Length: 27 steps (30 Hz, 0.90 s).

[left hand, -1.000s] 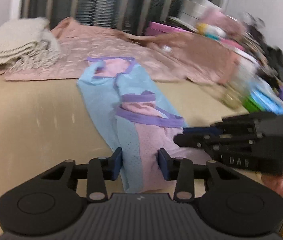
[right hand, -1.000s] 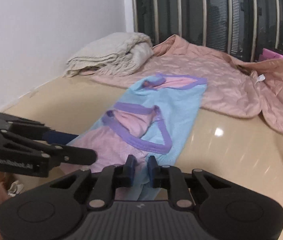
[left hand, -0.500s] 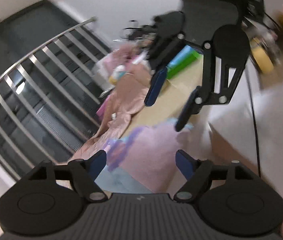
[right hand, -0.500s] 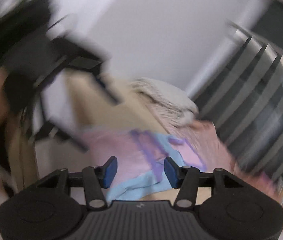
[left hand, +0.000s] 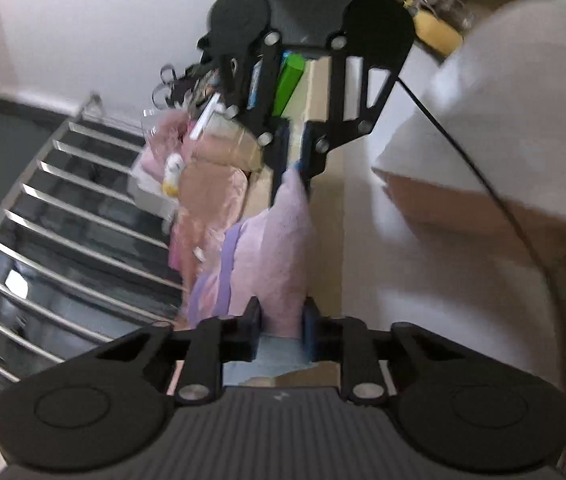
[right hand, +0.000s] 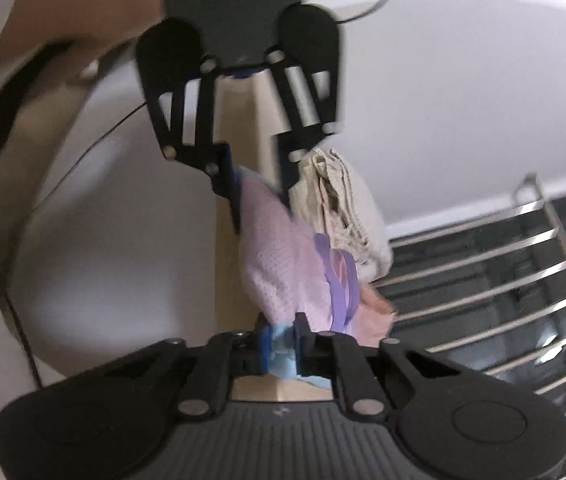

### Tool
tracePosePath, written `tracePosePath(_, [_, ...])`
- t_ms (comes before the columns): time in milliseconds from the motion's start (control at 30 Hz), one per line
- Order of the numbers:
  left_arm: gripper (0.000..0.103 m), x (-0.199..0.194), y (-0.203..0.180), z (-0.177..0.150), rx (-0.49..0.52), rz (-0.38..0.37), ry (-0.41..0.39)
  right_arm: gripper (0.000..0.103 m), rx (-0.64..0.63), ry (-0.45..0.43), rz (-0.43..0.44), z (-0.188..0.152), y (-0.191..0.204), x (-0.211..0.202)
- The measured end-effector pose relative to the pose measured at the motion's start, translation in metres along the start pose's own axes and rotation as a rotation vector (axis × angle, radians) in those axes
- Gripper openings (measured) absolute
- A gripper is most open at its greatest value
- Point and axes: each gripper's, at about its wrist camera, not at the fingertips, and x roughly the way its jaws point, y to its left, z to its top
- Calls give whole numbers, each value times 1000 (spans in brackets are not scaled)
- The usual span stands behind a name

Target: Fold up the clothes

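Observation:
The pink and light-blue garment with purple trim [left hand: 279, 248] hangs stretched between my two grippers, which face each other. My left gripper [left hand: 282, 326] is shut on one end of the garment. My right gripper [right hand: 283, 342] is shut on the other end, where the cloth is light blue [right hand: 283, 346]. In the left wrist view the right gripper [left hand: 295, 152] shows at the top, pinching the cloth. In the right wrist view the left gripper [right hand: 257, 184] shows at the top, with the garment [right hand: 283, 264] hanging from it.
A pink quilted jacket [left hand: 207, 200] lies on the beige surface [left hand: 325, 240]. A folded cream blanket [right hand: 343, 216] lies behind the garment. A metal railing [left hand: 63, 240] over dark windows runs behind. Cluttered items [left hand: 287, 80] sit near the far end. The person's white shirt [left hand: 523, 100] is close.
Both grippers have closed on the garment's ends and lifted it off the surface. They have turned to face each other, with the garment stretched between them.

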Motion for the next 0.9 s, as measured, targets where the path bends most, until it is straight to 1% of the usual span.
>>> tracePosePath(33, [13,-1,9,2,-47,-29,10,7,51,-7,45,2,-9,-4])
tracePosePath(133, [12,-10,60,11,-317,-189,29,6,218,-48,161,4,-46,-18])
tracePosePath(233, [12,-12,117,12,-566,-343,26,6,420,-95,251,-9,-97,-27])
tracePosePath(267, [12,-9,135,7,-632,-359,15,6,491,-110,282,-15,-116,-28])
tracePosePath(333, [12,-2,171,-3,-763,-388,-4,6,603,-129,336,-29,-150,-14])
tracePosePath(367, [12,6,187,-10,-812,-391,-7,6,633,-126,336,-31,-160,-4])
tracePosePath(400, [12,15,201,-23,-869,-395,-2,6,666,-115,339,-37,-166,7])
tracePosePath(467, [12,46,219,-43,-978,-414,47,7,737,-87,351,-53,-179,31])
tracePosePath(500, [13,61,220,-55,-1051,-388,89,8,772,-74,357,-61,-185,43])
tracePosePath(567, [16,92,221,-78,-1195,-333,176,11,859,1,316,-73,-192,76])
tracePosePath(600, [22,107,222,-90,-1266,-303,221,14,890,46,271,-78,-191,90])
tracePosePath(633, [33,114,221,-99,-1335,-264,273,16,908,64,242,-81,-188,93])
tracePosePath(667, [39,120,221,-108,-1402,-228,316,19,923,72,220,-84,-186,92])
tracePosePath(700, [43,115,220,-113,-1454,-207,311,20,937,80,199,-87,-183,91])
tracePosePath(733, [46,99,218,-115,-1480,-182,296,21,952,88,177,-90,-181,91])
tracePosePath(767, [51,85,215,-117,-1503,-159,281,25,966,97,155,-93,-178,90])
tracePosePath(800, [62,80,214,-113,-1513,-157,272,33,976,68,148,-92,-174,82])
tracePosePath(833, [68,75,213,-109,-1523,-154,263,36,983,28,147,-91,-170,72])
tracePosePath(867, [69,72,212,-105,-1528,-149,258,42,983,24,186,-88,-165,72])
tracePosePath(900, [69,77,213,-101,-1504,-133,279,42,979,31,239,-84,-159,76])
